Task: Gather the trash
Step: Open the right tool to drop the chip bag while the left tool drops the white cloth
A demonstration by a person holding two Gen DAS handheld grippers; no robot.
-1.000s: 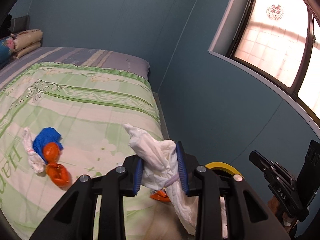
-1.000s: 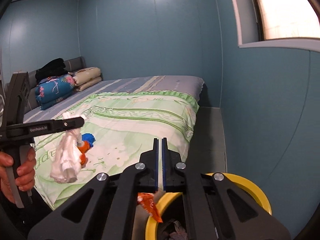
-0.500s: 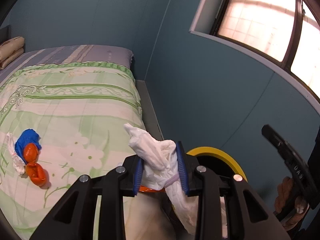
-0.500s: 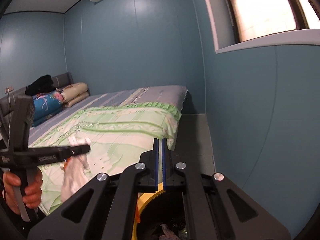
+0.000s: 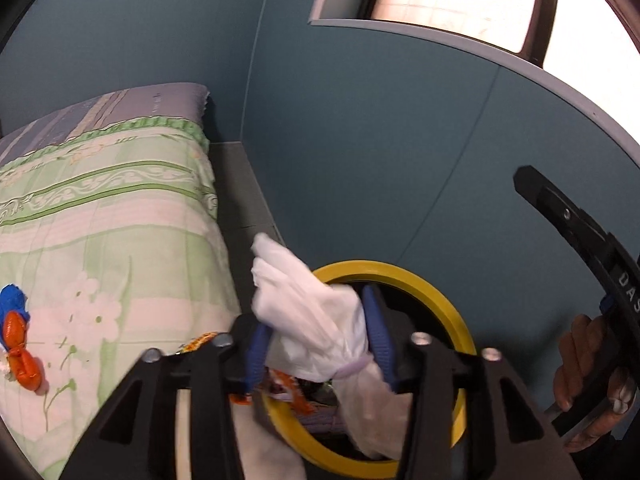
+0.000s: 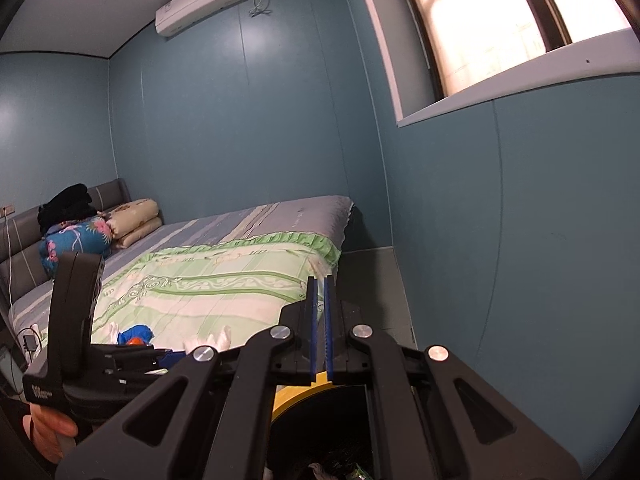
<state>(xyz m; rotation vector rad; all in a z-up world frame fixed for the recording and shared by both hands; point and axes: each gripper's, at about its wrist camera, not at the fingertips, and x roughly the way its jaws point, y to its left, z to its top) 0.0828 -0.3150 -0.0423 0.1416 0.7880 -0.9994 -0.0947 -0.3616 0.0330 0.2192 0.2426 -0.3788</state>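
Observation:
A crumpled white wad of plastic (image 5: 316,324) sits between the blue pads of my left gripper (image 5: 316,336), right above the yellow-rimmed trash bin (image 5: 436,300). The jaws are opening and stand visibly wider, with the wad still filling the gap. My right gripper (image 6: 320,328) is shut with nothing in it and points over the bin's rim (image 6: 304,390) toward the bed. In the left wrist view a hand holds it at the right edge. A blue and orange wrapper (image 5: 16,336) lies on the quilt.
The bin stands on the floor in the narrow strip between the bed (image 5: 120,220) and the blue wall (image 5: 400,160). An orange wrapper (image 5: 200,340) hangs at the bin's near side. Pillows and folded bedding (image 6: 132,220) sit at the headboard. A window is up on the right.
My left gripper swung right from over the quilt to over the bin, and its jaws widened around the white wad. The right gripper tilted upward and stayed shut.

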